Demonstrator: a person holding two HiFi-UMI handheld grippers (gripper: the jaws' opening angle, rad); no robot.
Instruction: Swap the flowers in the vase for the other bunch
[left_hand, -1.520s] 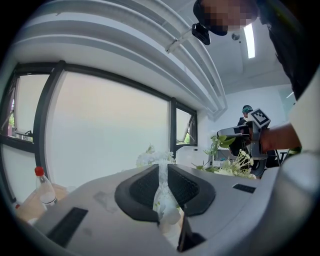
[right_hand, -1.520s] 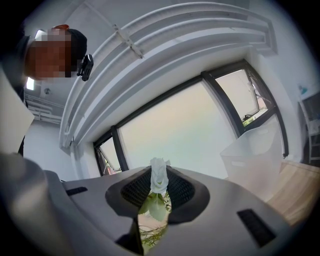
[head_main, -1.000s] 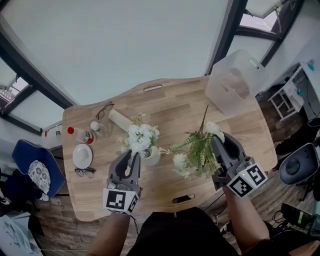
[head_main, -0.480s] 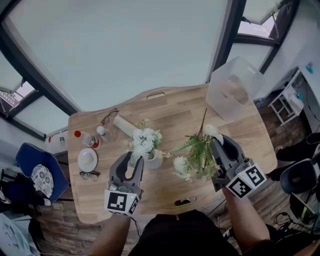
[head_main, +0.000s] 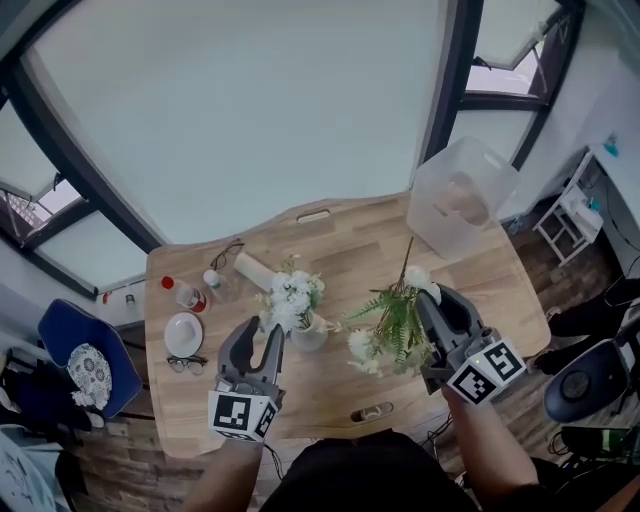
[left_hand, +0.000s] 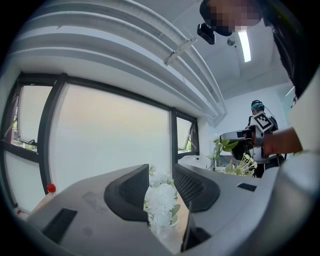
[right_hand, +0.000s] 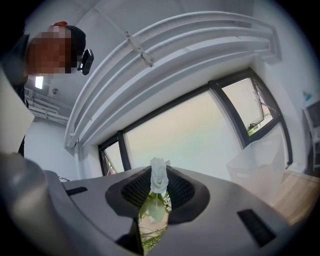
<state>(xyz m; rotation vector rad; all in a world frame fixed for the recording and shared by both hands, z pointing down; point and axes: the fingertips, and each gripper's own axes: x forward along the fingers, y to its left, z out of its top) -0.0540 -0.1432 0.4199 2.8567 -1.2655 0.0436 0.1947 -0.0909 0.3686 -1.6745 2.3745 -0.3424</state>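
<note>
A clear plastic bin (head_main: 455, 200) stands at the far right corner of the pale wooden worktop (head_main: 340, 240); what lies inside it is too blurred to name. A white saucer (head_main: 183, 333), a red-capped bottle (head_main: 180, 293), a white roll (head_main: 252, 268) and dark-rimmed spectacles (head_main: 185, 365) sit at the left. The small white vase (head_main: 308, 333) holds a bunch of white flowers (head_main: 290, 295). The left claw (head_main: 260, 335) stands just short of it, spread apart and gripping nothing. The right claw (head_main: 440, 303) is clamped on the green fern-and-white-flower bunch (head_main: 395, 325), right of the vase, its stem ends hidden behind the claw.
</note>
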